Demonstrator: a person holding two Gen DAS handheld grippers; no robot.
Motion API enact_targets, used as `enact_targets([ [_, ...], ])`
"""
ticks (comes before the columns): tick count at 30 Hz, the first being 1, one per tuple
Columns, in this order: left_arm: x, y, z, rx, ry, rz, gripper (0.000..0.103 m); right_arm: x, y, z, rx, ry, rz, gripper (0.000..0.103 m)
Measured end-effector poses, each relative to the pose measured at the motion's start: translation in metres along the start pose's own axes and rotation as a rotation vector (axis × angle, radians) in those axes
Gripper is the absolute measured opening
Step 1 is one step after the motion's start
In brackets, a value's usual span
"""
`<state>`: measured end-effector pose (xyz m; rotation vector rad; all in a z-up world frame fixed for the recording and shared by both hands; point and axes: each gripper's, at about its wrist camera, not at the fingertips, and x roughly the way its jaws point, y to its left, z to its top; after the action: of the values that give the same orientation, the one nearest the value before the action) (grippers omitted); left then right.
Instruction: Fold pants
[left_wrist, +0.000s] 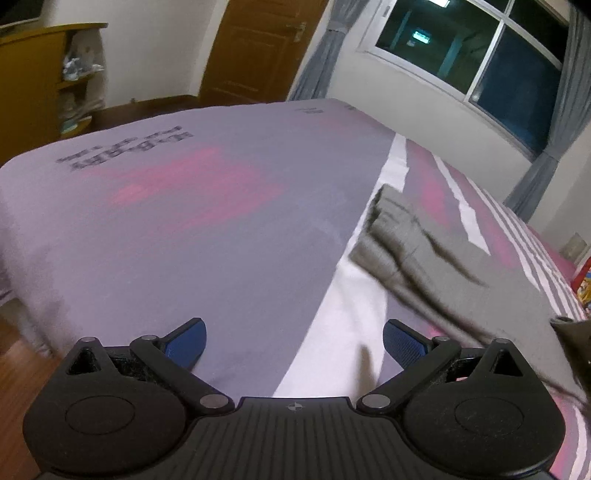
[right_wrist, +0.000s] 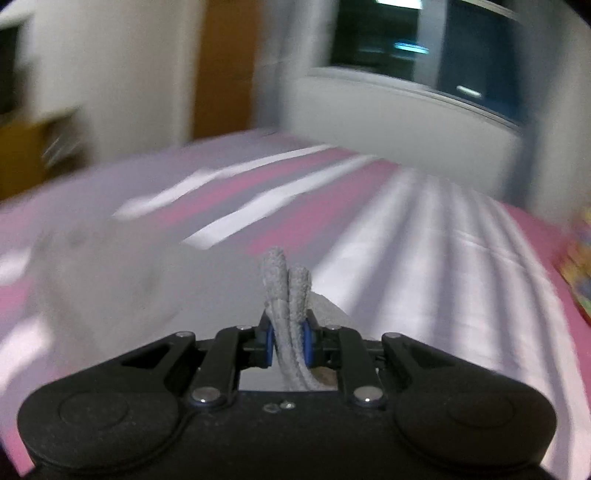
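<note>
Grey pants (left_wrist: 417, 251) lie stretched across the right side of the bed, one end bunched toward the middle. My left gripper (left_wrist: 293, 341) hovers over the sheet to the left of them, its blue pads (left_wrist: 188, 338) wide apart and nothing between them. In the right wrist view my right gripper (right_wrist: 287, 338) is shut on a folded bunch of the grey pants fabric (right_wrist: 282, 291), which sticks up between the pads. The rest of the pants (right_wrist: 107, 266) shows as a grey blur to the left. A dark part of the right gripper (left_wrist: 574, 343) shows at the right edge of the left wrist view.
The bed (left_wrist: 184, 229) has a purple, pink and white striped sheet. A wooden shelf (left_wrist: 33, 85) and a brown door (left_wrist: 255, 48) stand beyond it, with a window (left_wrist: 476, 51) and grey curtains on the right. A colourful package (left_wrist: 581, 284) lies at the bed's right edge.
</note>
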<state>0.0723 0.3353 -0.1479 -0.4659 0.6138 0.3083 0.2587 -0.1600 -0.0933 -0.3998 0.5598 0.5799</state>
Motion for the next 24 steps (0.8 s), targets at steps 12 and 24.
enact_targets([
  [12, -0.001, -0.019, -0.019, 0.05, 0.032, -0.037, 0.101, 0.001, 0.07, -0.019, -0.204, 0.058, 0.082, 0.032],
  [24, 0.019, -0.161, -0.005, 0.057, 0.123, -0.552, 0.098, -0.099, 0.015, -0.056, 0.161, -0.097, -0.042, 0.032],
])
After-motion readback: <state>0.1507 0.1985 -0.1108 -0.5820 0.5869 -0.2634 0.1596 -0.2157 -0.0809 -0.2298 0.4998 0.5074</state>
